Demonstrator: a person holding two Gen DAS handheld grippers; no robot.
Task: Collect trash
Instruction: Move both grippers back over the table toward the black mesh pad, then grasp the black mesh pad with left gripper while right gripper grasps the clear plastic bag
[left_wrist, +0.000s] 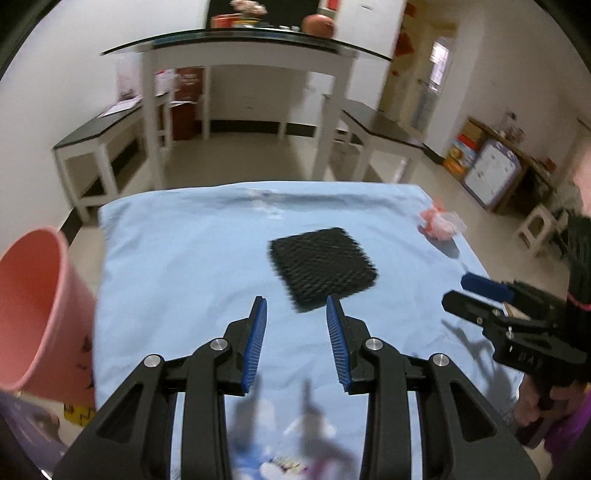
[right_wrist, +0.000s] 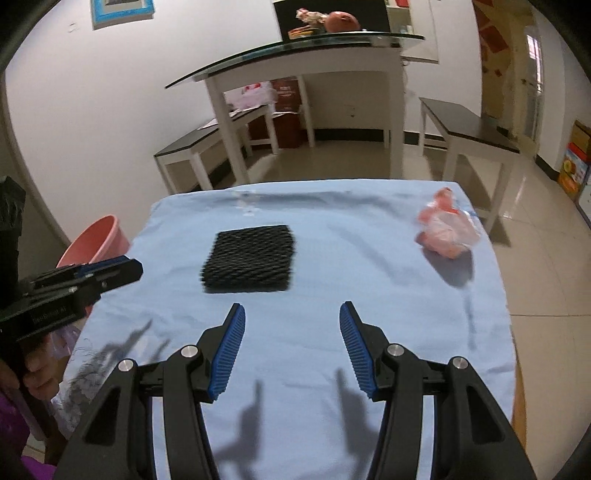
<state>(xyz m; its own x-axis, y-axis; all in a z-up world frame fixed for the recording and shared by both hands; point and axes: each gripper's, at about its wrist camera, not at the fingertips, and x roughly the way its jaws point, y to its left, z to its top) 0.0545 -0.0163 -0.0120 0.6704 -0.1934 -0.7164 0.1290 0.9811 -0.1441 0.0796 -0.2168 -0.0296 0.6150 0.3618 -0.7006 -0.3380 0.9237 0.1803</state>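
A black ribbed foam pad (left_wrist: 324, 268) lies mid-table on the light blue cloth (left_wrist: 177, 266); it also shows in the right wrist view (right_wrist: 250, 258). A crumpled red and clear plastic wrapper (right_wrist: 446, 229) lies near the far right edge, also seen in the left wrist view (left_wrist: 439, 221). A pink bin (left_wrist: 33, 314) stands off the table's left side, also in the right wrist view (right_wrist: 96, 240). My left gripper (left_wrist: 296, 306) is open and empty just short of the foam pad. My right gripper (right_wrist: 292, 312) is open and empty above the cloth, nearer than the pad.
A thin clear scrap (right_wrist: 248, 201) lies near the table's far edge. White benches (right_wrist: 469, 129) and a glass-topped console (right_wrist: 306, 48) stand beyond on the tiled floor. Boxes (left_wrist: 476, 158) stand against the right wall.
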